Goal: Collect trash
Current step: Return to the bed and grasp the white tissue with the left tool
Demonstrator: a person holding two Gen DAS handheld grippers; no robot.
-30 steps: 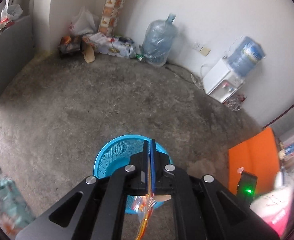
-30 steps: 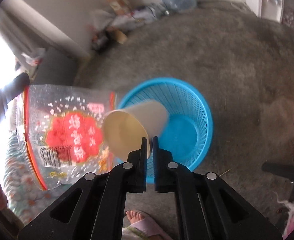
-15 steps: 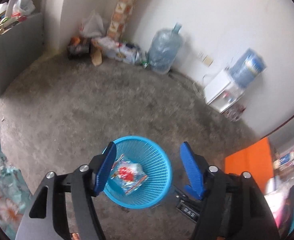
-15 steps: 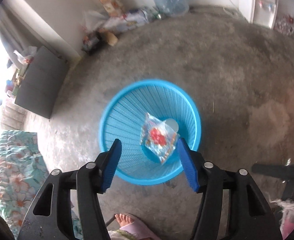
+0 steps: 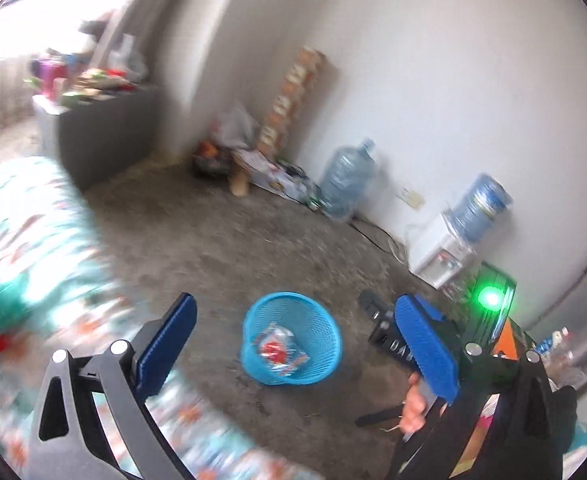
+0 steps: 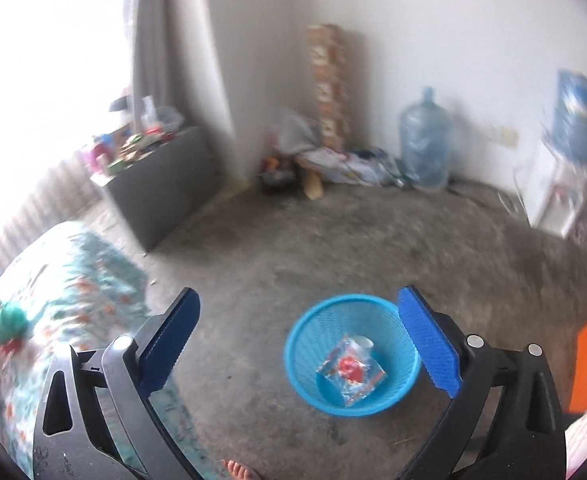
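The left gripper [image 5: 297,344] and right gripper [image 6: 299,344] are opening with nothing between their blue fingers; the clear red-printed plastic bag [image 6: 351,374] lies in the round blue mesh basket [image 6: 305,360] on the floor beyond them.

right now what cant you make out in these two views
- Paper cup: right wrist view shows only its rim; the snack bag in the blue basket covers the rest.
- Bag print: too small in both views.
- Items on the grey cabinet: motion blur, window glare.
- Floral bedding: smeared in left wrist view.
- Right gripper: hidden behind left gripper's finger.
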